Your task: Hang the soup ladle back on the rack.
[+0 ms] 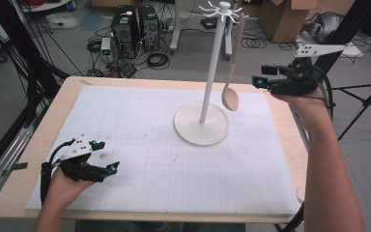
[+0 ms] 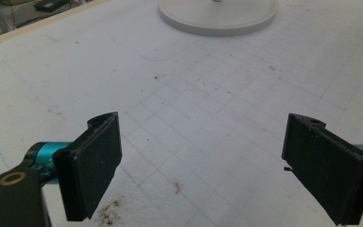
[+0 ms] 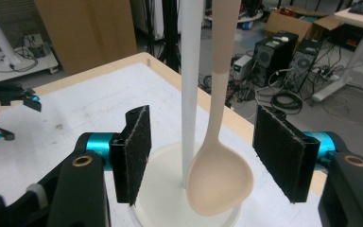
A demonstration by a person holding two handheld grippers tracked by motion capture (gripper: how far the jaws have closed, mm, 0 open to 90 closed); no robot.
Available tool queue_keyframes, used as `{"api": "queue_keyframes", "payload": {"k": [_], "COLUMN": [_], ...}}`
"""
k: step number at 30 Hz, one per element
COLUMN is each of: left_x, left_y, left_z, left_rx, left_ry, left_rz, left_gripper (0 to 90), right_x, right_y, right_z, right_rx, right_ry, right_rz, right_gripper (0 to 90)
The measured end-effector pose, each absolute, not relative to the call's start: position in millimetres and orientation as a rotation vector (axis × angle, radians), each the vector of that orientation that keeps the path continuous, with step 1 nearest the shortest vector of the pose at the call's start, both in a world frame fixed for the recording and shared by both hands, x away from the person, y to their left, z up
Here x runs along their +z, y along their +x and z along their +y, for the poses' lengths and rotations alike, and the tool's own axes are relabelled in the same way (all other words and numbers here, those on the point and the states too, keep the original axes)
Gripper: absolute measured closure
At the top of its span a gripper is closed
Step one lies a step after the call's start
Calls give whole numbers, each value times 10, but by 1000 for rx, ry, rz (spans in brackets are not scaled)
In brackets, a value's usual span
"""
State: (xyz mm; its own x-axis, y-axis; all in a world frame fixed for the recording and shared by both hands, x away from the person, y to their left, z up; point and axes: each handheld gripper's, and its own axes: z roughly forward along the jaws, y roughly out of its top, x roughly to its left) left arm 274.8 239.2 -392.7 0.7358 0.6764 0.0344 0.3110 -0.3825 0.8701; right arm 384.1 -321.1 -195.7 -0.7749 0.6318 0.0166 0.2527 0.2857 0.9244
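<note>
White gridded mat [image 1: 149, 145], spoon [image 1: 231, 72] hanging, no writing

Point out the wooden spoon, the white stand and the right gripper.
wooden spoon [image 3: 220, 179]: right gripper view, on the bowl of the spoon.
white stand [image 1: 201, 126]: high view, on its round base.
right gripper [image 1: 265, 76]: high view, midway between its open jaws' tips.

Stand [image 1: 207, 72] with its round base [image 1: 201, 124] blocks centre-right of the table [image 1: 38, 145]; spoon [image 1: 232, 67] hangs just right of the pole. White mat [image 1: 140, 145] across left and lower frame lies bare, free passage. Spoon hangs between right gripper [image 3: 212, 151] pads, untouched.
</note>
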Motion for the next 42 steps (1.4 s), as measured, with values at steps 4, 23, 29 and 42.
{"api": "queue_keyframes", "payload": {"k": [4, 23, 29, 42], "left_x": [-3891, -3891, -3902, -3962], "left_y": [2759, 2750, 2748, 2767], "left_z": [2363, 2385, 2400, 2374], "left_rx": [483, 484, 484, 475], "left_ry": [1977, 1963, 1965, 1979], "left_rz": [739, 744, 749, 757], "left_gripper": [132, 131, 131, 132], "right_x": [-2059, -2781, -3109, -3637], "right_y": [3748, 3373, 3296, 3257], "right_z": [-3267, -3402, -3412, -3367], "right_rx": [1520, 1614, 1653, 1655], "right_ry": [792, 783, 819, 877], "right_rz": [2175, 2120, 2092, 2126], "right_gripper": [327, 238, 206, 171]}}
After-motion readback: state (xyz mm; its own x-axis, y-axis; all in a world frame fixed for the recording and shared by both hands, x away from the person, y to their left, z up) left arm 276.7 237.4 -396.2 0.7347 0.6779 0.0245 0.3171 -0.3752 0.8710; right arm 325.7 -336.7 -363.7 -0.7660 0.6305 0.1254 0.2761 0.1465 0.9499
